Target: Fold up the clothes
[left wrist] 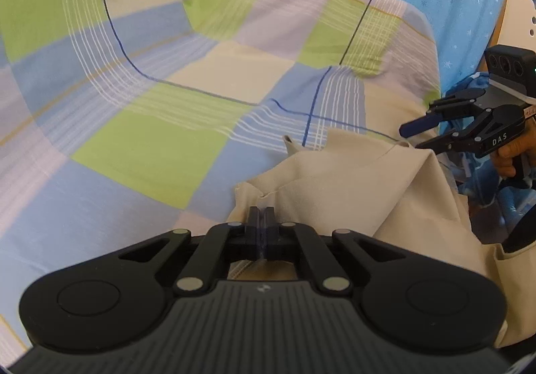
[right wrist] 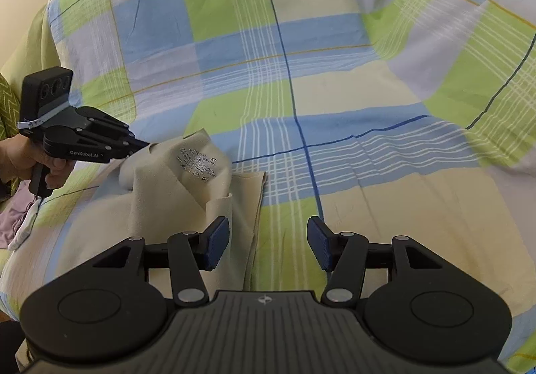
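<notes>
While our left gripper [left wrist: 260, 214] is pinching a raised fold of the soft beige garment [left wrist: 338, 179] with its jaws pressed together, our right gripper [right wrist: 268, 241] is hovering spread wide beside it. We are seeing the garment lying crumpled, printed care label [right wrist: 197, 163] showing, on the green-and-blue checked bedsheet [right wrist: 335, 89].

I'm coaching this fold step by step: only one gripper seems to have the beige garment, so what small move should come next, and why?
Probably bring the open right gripper onto the beige garment's free edge just ahead of its left finger and close. The left gripper is already shut on a raised corner, while the right holds nothing, and the cloth lies crumpled on the checked sheet; a second grip would let it be stretched flat.
</notes>
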Available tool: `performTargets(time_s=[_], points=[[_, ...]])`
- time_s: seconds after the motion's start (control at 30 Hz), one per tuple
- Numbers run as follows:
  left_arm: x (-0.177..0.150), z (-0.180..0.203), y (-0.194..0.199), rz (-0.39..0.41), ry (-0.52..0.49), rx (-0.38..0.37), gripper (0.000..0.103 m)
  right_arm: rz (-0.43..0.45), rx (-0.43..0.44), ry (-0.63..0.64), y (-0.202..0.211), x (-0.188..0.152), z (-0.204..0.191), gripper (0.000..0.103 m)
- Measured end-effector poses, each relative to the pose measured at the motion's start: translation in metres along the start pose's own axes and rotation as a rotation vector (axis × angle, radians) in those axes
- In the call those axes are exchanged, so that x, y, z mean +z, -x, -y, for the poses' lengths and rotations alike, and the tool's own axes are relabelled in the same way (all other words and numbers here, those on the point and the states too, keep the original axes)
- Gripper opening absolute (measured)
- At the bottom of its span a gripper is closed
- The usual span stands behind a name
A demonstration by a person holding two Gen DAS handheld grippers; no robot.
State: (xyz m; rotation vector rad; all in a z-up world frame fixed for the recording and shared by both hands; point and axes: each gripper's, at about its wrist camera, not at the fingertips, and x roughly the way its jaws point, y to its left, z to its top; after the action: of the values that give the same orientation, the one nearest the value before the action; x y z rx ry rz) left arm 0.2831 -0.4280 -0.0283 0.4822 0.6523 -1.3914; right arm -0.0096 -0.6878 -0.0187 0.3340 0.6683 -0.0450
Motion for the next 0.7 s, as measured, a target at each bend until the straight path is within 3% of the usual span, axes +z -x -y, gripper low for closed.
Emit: performTargets(time_s=[0.17, 0.37, 0.47, 0.5, 0.57, 0.7], points=[[0.002, 0.000, 0.039, 0.130, 0.006, 0.074, 0.000, -0.001, 0.104, -0.064, -0.005, -0.003, 0.003, 0.055], [0.026, 0.000, 0.090, 0.291, -0.016, 0.142, 0.000, -0.023, 0.211, -0.063, -0.004, -0.010, -0.010, 0.055], [0.037, 0.008, 0.104, 0.316, -0.055, 0.157, 0.000, -0.028, 0.197, -0.034, 0.002, -0.014, -0.016, 0.053], [0.039, 0.011, 0.107, 0.320, -0.071, 0.160, 0.000, -0.032, 0.190, -0.036, 0.004, -0.015, -0.016, 0.049], [0.041, 0.018, 0.109, 0.316, -0.097, 0.161, 0.000, -0.026, 0.196, -0.064, 0.008, -0.015, -0.013, 0.009], [0.035, 0.033, 0.116, 0.294, -0.144, 0.151, 0.000, -0.004, 0.186, -0.047, 0.023, -0.014, -0.021, 0.007]])
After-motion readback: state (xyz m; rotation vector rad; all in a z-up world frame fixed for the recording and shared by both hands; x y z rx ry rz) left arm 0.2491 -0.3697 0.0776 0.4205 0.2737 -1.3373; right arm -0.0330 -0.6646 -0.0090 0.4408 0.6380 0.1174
